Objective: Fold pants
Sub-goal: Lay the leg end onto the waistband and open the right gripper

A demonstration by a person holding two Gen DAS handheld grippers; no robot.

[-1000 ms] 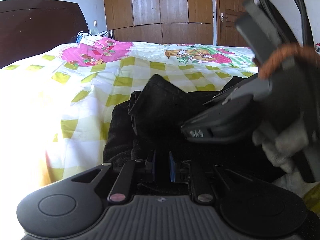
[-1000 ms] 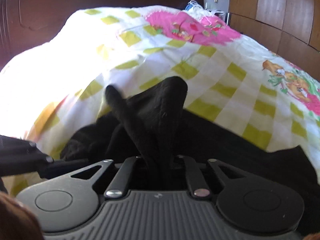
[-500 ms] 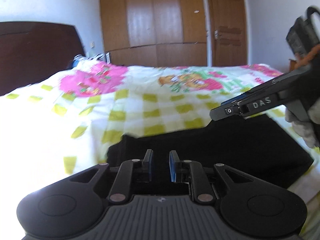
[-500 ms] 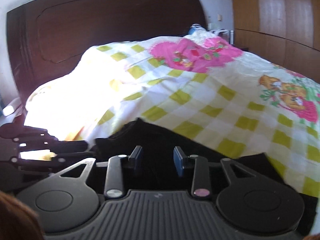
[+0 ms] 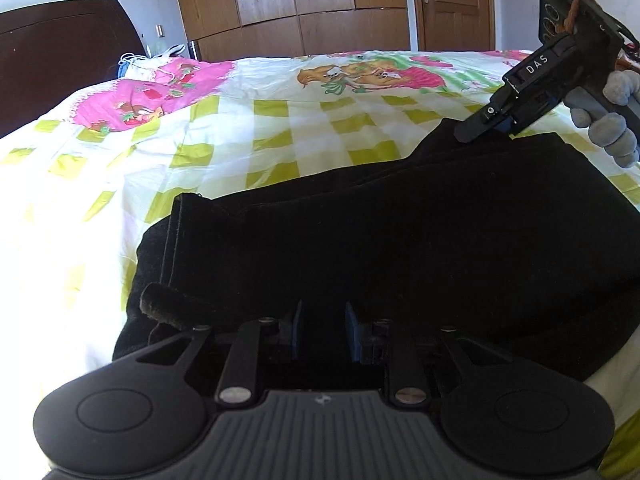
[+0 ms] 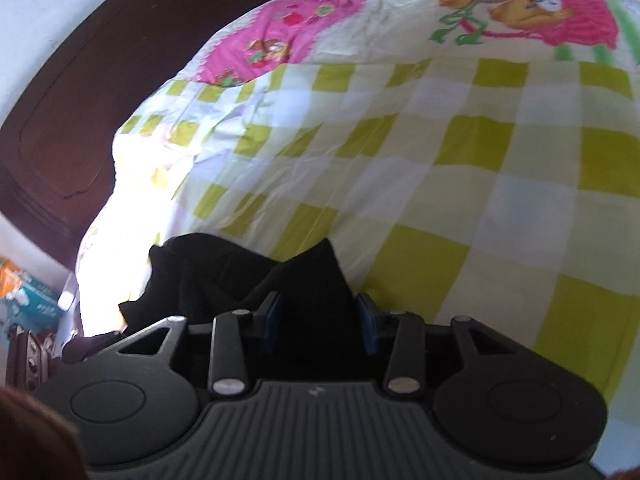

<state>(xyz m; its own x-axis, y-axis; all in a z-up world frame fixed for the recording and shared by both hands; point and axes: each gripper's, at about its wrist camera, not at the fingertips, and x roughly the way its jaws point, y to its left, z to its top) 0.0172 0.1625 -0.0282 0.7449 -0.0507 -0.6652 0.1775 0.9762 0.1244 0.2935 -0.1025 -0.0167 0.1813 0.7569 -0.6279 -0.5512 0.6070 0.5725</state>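
On a bed covered by a white and yellow-green checked bedspread (image 5: 280, 120) with pink cartoon prints, a pair of black fabric pants (image 5: 400, 248) lies folded into a broad, flat bundle. A stitched hem edge shows at the bundle's left end, and a small flap of cloth curls up near that corner.

Seen from the left wrist camera, the left gripper (image 5: 322, 332), black with blue pads, hangs low over the near edge of the pants. Its jaws have just been opening; they stand a narrow gap apart, and no cloth is pinched between the pads.

At the far right corner of the pants, the right gripper (image 5: 486, 124), a black tool, is held by a hand in a grey glove (image 5: 608, 116), its tips right at the fabric edge.

From the right wrist camera, the right gripper's blue pads (image 6: 370, 324) stand moderately apart, having just been opening. A raised black peak of the pants sits in the gap between them, and whether the pads touch it cannot be told.

Behind the bed stand a dark brown wooden headboard (image 5: 60, 52) and a light brown wooden wardrobe (image 5: 300, 0).
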